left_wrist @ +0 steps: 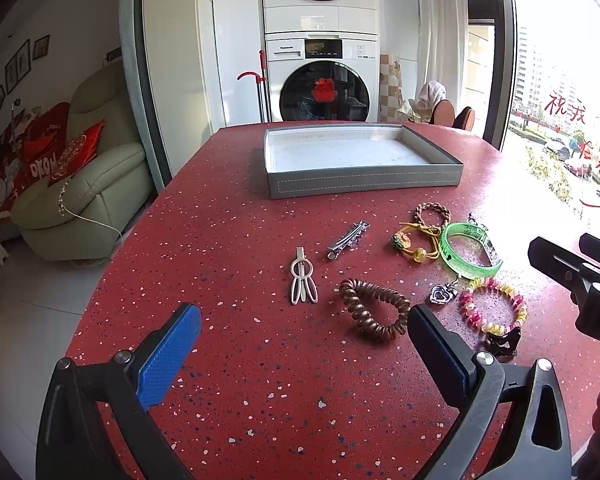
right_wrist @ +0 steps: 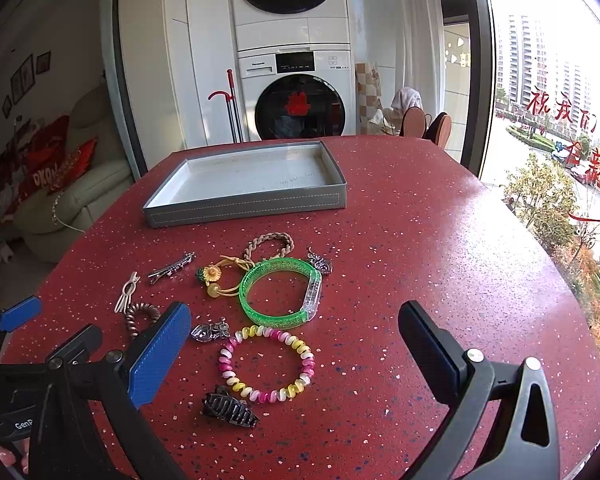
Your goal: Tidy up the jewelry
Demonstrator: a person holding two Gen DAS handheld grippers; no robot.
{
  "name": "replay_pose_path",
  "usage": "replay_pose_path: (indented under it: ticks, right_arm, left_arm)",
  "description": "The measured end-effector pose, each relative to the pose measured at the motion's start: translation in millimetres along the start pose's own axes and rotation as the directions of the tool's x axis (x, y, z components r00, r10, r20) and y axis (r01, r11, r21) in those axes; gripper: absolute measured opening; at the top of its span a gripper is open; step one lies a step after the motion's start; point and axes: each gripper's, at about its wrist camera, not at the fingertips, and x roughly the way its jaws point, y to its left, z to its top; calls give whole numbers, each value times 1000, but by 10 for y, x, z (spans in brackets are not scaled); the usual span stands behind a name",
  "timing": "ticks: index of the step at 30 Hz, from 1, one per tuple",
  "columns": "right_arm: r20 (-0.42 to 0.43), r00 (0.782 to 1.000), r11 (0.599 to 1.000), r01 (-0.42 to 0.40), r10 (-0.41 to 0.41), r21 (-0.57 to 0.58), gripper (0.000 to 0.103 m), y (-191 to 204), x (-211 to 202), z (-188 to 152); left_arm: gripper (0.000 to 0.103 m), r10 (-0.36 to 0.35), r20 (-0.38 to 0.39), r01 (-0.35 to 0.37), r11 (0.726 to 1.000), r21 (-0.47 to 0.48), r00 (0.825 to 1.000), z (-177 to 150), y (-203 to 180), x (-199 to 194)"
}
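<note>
Pink-yellow coil bracelet (right_wrist: 266, 363) lies btwn wide-apart right gripper (right_wrist: 296, 356) fingers.

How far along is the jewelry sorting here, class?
Nothing looks done: the grey tray holds nothing. Nothing is in hand either; the left gripper and right gripper are both open above the table. Everything is left, including the green bangle and spiral bracelet.

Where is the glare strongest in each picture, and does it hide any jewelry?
Left wrist view: window light washes out the table at the right, just beyond the green bangle, which stays readable. Right wrist view: the window is overexposed and the table's right side shines; the pink-and-yellow coil bracelet stays clear. Both views bend straight lines near their edges.
</note>
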Motion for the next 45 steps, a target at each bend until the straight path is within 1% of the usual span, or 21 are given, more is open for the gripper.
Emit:
replay_pose_path:
  ticks: [11,12,20,22,23,25,45]
  right_arm:
    - [7,1000,1000,-2,2,-1,103,34,-35,43]
    - [7,1000,1000,-2,2,0,103,38,-36,51]
    - [12,1000,1000,-3,3,2,103,96,-49,151]
    - [13,1000,1000,-5,5,2,103,19,-59,32]
    - [14,1000,1000,-5,5,2,103,22,-63,37]
    - [13,1000,1000,-5,5,2,103,20,-59,33]
    - [11,1000,1000,-5,5,6,103,10,-59,24]
  left_arm:
    - [103,-1,1,1,1000,1,1000,57,-7,-45]
    - [103,-1,1,1,1000,0,1000,16,-10,-16]
    - [103,2,3,-2,1000,-2,1000,85,-23,-47]
    - [103,3,3,-3,1000,-2,1000,107,-30,-53]
    - [103,3,3,-3,1000,-2,1000,119,-33,-55]
    - [103,0,3,0,1000,-1,1000,27,-4,-24]
    - [103,0,3,0,1000,-10,1000,32,17,-37]
